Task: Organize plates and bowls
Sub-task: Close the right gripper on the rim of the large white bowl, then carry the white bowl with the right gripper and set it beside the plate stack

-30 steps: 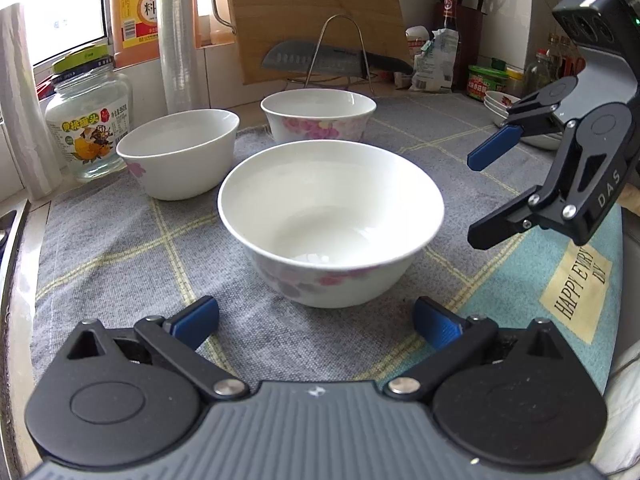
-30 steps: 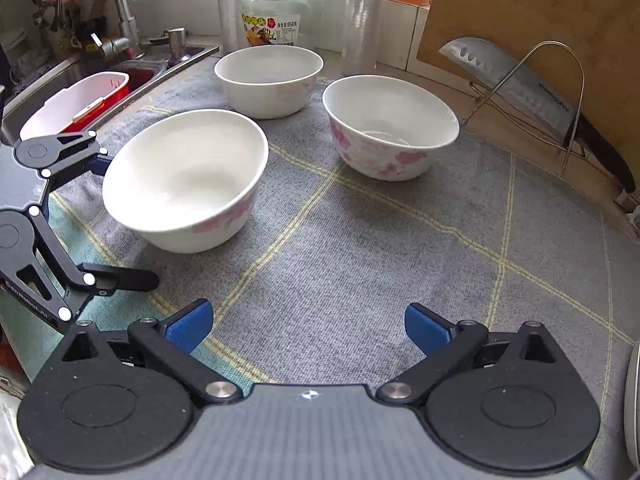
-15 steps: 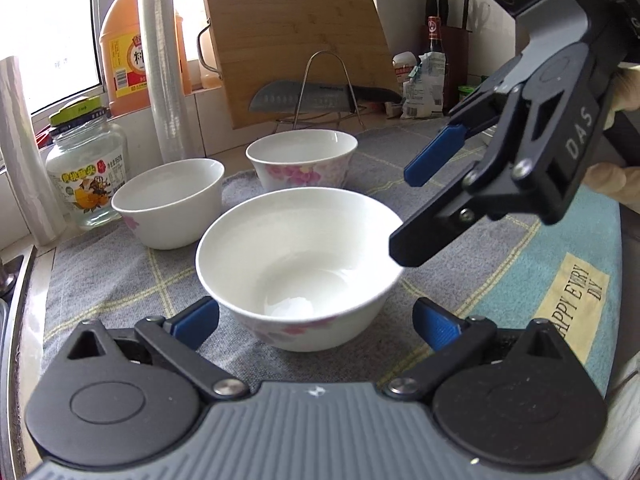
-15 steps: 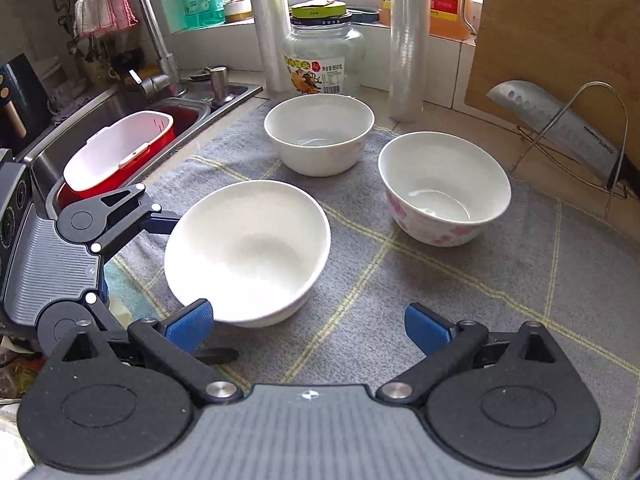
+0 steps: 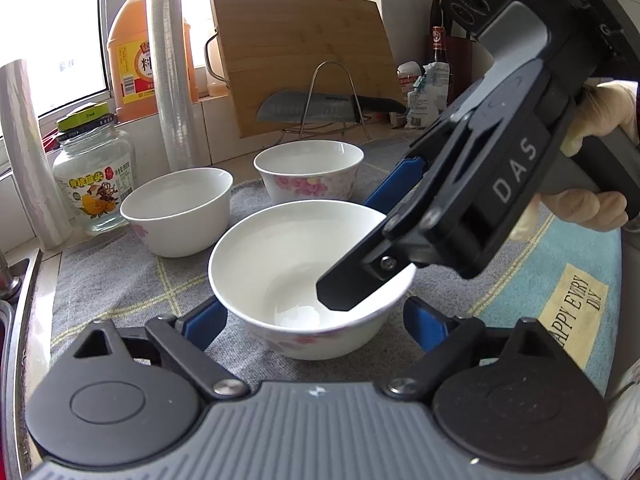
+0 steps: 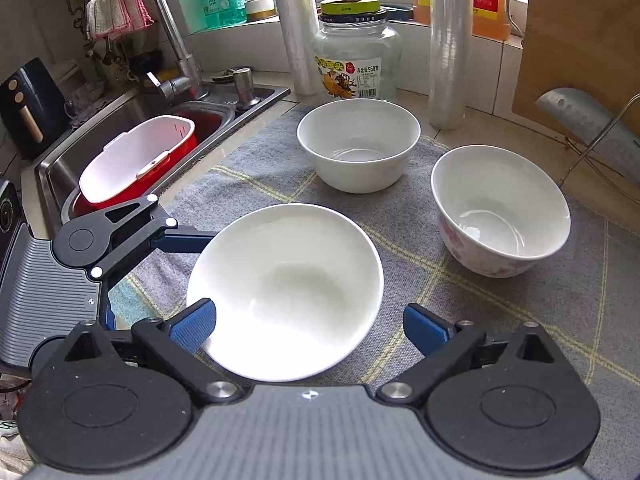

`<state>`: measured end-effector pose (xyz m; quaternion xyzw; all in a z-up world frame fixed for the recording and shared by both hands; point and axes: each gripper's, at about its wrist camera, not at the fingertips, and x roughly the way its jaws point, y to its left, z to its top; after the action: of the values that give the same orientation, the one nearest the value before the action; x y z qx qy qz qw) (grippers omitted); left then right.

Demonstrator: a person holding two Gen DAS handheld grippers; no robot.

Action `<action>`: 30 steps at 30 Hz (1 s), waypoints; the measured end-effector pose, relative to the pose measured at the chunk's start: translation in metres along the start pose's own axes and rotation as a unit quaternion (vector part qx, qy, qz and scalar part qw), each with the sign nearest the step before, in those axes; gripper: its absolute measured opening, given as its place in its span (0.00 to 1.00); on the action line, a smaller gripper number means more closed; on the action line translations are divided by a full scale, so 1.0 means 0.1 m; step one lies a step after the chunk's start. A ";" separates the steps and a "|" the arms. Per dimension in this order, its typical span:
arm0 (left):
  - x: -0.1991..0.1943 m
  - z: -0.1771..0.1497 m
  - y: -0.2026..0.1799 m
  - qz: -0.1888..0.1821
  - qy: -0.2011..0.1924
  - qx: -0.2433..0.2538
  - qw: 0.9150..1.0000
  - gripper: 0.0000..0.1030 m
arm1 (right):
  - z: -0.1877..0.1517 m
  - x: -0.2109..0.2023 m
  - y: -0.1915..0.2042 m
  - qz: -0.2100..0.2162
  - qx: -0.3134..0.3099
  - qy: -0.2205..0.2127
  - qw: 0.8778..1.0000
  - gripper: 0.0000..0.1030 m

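On checked woven cloth [image 6: 500,312], three round glossy ceramic bowls [image 6: 288,280].

We count three white ceramic bowls [image 6: 286,288] [image 6: 359,142] [image 6: 500,208], two clear rolls of plastic wrap [image 6: 447,40] [image 6: 298,24], one lidded glass jar [image 6: 356,52], one bamboo cutting board [image 5: 304,56], one steel cleaver [image 5: 308,107].

Both hand-held grippers are black with round pivot housings, silver screws, a ribbed grey body and blue textured pads on the left gripper [image 5: 316,320] and right gripper [image 6: 310,326], the right one lettered "DAS" and gripped by a pale-gloved hand [image 5: 592,156].
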<state>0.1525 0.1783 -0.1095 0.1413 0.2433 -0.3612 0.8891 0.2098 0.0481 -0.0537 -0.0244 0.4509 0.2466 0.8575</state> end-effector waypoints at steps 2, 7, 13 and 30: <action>-0.01 0.00 0.00 0.001 -0.001 0.000 1.000 0.89 | 0.02 0.01 -0.01 0.005 0.002 0.000 1.000 0.94; -0.01 0.01 0.01 -0.001 -0.003 -0.003 1.000 0.87 | 0.07 0.04 -0.03 0.019 0.013 0.005 1.000 0.84; -0.01 0.01 0.01 -0.002 -0.001 -0.001 1.000 0.87 | 0.12 0.07 -0.10 0.034 0.048 0.012 0.998 0.83; -0.07 0.16 -0.13 -0.016 0.012 0.018 1.000 0.86 | 0.07 -0.10 -0.13 0.018 0.066 0.021 0.997 0.80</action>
<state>0.1440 0.1665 -0.0933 0.1575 0.2501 -0.3780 0.8774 0.2161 0.0345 -0.0440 0.0346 0.4847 0.2311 0.8429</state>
